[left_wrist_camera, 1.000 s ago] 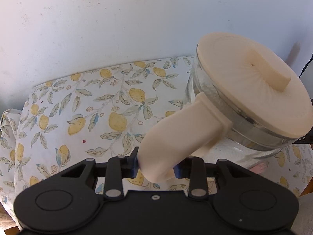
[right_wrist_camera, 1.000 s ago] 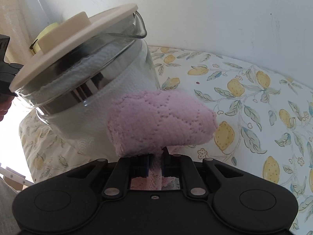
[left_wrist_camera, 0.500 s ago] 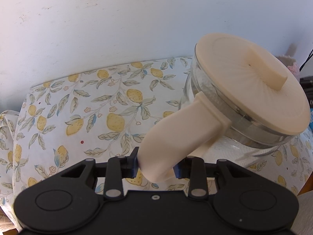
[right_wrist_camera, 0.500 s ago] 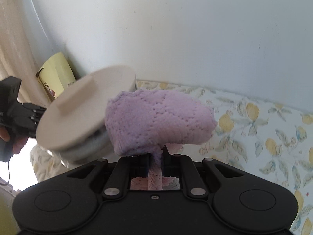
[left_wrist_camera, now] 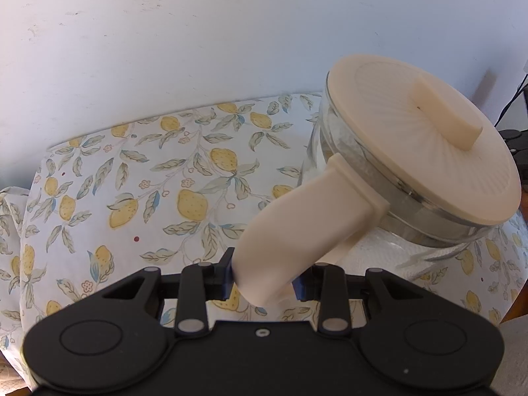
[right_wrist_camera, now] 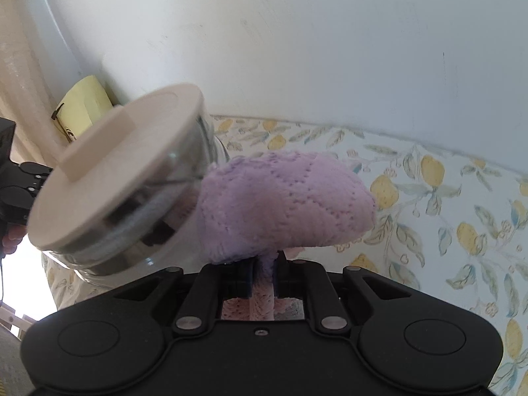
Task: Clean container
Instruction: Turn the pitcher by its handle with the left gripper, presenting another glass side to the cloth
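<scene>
A glass container [left_wrist_camera: 425, 227] with a cream lid [left_wrist_camera: 425, 151] and a cream handle [left_wrist_camera: 303, 227] hangs tilted above the lemon-print tablecloth [left_wrist_camera: 165, 178]. My left gripper [left_wrist_camera: 264, 279] is shut on the lower end of that handle. In the right wrist view the same container [right_wrist_camera: 138, 231] fills the left side under its lid [right_wrist_camera: 112, 178]. My right gripper [right_wrist_camera: 264, 277] is shut on a folded purple cloth [right_wrist_camera: 283, 211]. The cloth bulges above the fingers and sits right beside the glass wall; contact cannot be told.
A white wall [left_wrist_camera: 198, 33] rises behind the table. A yellow bag [right_wrist_camera: 82, 105] stands at the back left by a beige curtain [right_wrist_camera: 23, 76]. A hand [right_wrist_camera: 10, 241] and the other black gripper body show at the left edge. Dark cables [left_wrist_camera: 514, 138] lie at the far right.
The right wrist view has lifted from the container's glass side to about lid height beside it. The cloth stays clamped. The left grip on the handle is unchanged.
</scene>
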Demonstrator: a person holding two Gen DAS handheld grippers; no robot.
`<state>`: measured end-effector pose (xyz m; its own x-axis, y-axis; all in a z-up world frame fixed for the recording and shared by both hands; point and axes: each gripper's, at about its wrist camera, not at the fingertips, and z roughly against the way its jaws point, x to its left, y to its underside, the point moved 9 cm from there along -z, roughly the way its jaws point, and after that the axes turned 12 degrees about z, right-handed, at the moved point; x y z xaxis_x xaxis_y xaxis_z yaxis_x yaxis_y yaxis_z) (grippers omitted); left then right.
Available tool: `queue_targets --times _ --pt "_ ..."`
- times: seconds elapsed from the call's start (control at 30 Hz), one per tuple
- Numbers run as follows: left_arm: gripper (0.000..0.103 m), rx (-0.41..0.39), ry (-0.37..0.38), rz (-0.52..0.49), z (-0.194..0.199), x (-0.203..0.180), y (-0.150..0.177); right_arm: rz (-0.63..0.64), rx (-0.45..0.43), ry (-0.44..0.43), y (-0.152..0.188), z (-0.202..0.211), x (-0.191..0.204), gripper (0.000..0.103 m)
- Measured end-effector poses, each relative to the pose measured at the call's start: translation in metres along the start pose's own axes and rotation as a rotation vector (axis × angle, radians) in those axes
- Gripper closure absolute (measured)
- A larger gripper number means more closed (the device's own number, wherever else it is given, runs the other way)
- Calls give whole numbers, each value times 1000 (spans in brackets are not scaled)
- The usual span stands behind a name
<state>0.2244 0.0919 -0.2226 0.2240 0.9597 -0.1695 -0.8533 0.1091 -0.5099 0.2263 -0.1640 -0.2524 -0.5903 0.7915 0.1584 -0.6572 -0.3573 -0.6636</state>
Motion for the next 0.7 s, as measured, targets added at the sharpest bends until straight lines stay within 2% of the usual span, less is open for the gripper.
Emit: queue_targets --times 0.5,0.6,0.7 --pt "70 19 0 -12 0 -2 3 -45 70 -9 21 -35 -8 88" --pt "70 24 0 -17 1 -3 4 -54 69 -9 19 -35 -8 88" --pt "70 22 -2 -14 1 -4 4 -82 25 -23 9 -23 -9 89"
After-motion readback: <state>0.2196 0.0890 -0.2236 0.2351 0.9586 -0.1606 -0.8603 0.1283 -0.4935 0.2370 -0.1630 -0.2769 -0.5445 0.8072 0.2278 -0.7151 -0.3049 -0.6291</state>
